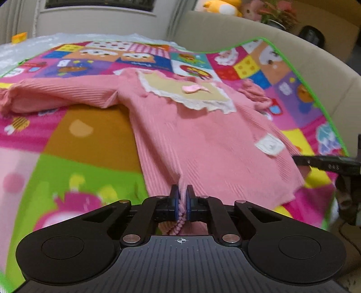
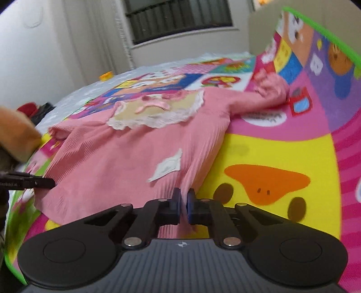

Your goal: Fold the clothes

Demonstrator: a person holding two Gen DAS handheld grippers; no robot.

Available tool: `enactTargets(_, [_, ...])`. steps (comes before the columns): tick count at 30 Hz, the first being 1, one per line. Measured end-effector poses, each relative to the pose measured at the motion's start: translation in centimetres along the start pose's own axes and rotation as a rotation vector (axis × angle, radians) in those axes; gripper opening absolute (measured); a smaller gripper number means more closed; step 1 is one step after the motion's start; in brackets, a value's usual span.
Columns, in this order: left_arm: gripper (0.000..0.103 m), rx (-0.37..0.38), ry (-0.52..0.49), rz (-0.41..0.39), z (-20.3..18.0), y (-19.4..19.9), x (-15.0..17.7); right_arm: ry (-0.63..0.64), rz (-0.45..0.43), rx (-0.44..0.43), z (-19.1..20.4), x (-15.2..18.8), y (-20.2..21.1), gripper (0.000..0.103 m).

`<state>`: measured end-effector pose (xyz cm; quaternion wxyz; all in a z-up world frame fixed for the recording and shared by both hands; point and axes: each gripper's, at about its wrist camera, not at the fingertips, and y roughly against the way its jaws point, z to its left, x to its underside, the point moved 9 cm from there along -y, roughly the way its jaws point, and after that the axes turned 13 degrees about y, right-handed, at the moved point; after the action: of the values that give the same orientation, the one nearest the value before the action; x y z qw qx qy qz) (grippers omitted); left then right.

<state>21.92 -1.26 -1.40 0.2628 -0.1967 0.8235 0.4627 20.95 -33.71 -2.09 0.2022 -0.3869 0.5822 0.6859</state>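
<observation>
A pink ribbed top (image 1: 203, 139) lies spread on a colourful play mat (image 1: 94, 139), its beige lace-edged bib (image 1: 189, 92) and small pink bow toward the far side. One sleeve (image 1: 58, 94) stretches out to the left. My left gripper (image 1: 183, 191) is shut on the top's near hem, which bunches between the blue pads. In the right wrist view the same top (image 2: 117, 148) shows with its white patch (image 2: 168, 168). My right gripper (image 2: 183, 195) is shut on the hem near the top's right corner. The other gripper's finger (image 2: 33, 181) shows at the left edge.
The mat (image 2: 282, 144) has a green border (image 1: 300, 67) and curls up against a beige padded wall (image 1: 320, 60). Plush toys (image 1: 223, 6) and a plant sit beyond the wall. A hand (image 2: 15, 135) appears at the left of the right wrist view.
</observation>
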Motion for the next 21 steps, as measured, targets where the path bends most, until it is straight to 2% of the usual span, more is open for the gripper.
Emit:
enactTargets(4, [0.009,-0.039,-0.042,0.025,-0.2,2.2,2.8,0.048,0.001,0.001,0.7,1.0,2.4,0.006])
enactTargets(7, [0.021,-0.046,-0.014,0.029,0.8,3.0,3.6,0.044,0.017,0.001,0.4,2.0,3.2,0.009])
enactTargets(8, [0.029,-0.036,0.007,0.024,1.1,3.4,3.3,0.037,0.006,0.009,0.1,1.7,3.4,0.012])
enactTargets(9, [0.036,-0.029,0.029,0.008,1.4,3.8,2.8,0.03,-0.006,0.018,-0.2,1.5,3.5,0.024])
enactTargets(10, [0.054,-0.026,0.054,-0.02,1.8,4.2,1.9,0.023,-0.019,0.027,-0.5,1.2,3.7,0.041])
enactTargets(11, [0.066,-0.024,0.084,-0.051,2.3,4.6,1.0,0.022,-0.049,0.033,-0.5,0.5,3.9,0.051])
enactTargets(13, [0.077,-0.019,0.172,-0.124,3.7,5.1,-1.4,0.022,-0.112,0.044,-0.5,-1.0,4.2,0.075])
enactTargets(14, [0.079,-0.022,0.238,-0.166,4.8,5.3,-2.7,0.001,-0.142,0.04,-0.4,-1.6,3.7,0.08])
enactTargets(15, [0.08,-0.028,0.308,-0.206,6.0,5.2,-3.9,-0.022,-0.173,0.035,-0.3,-2.3,3.2,0.093])
enactTargets(16, [0.08,-0.034,0.388,-0.247,7.4,5.0,-5.1,-0.044,-0.204,0.031,-0.3,-2.9,2.7,0.1])
enactTargets(18, [0.08,-0.047,0.533,-0.316,10.0,4.3,-7.3,-0.09,-0.266,0.022,-0.2,-4.2,1.7,0.103])
enactTargets(21, [0.08,-0.084,0.673,-0.368,13.0,2.0,-9.7,-0.142,-0.234,0.01,-0.6,-3.8,-0.9,0.103])
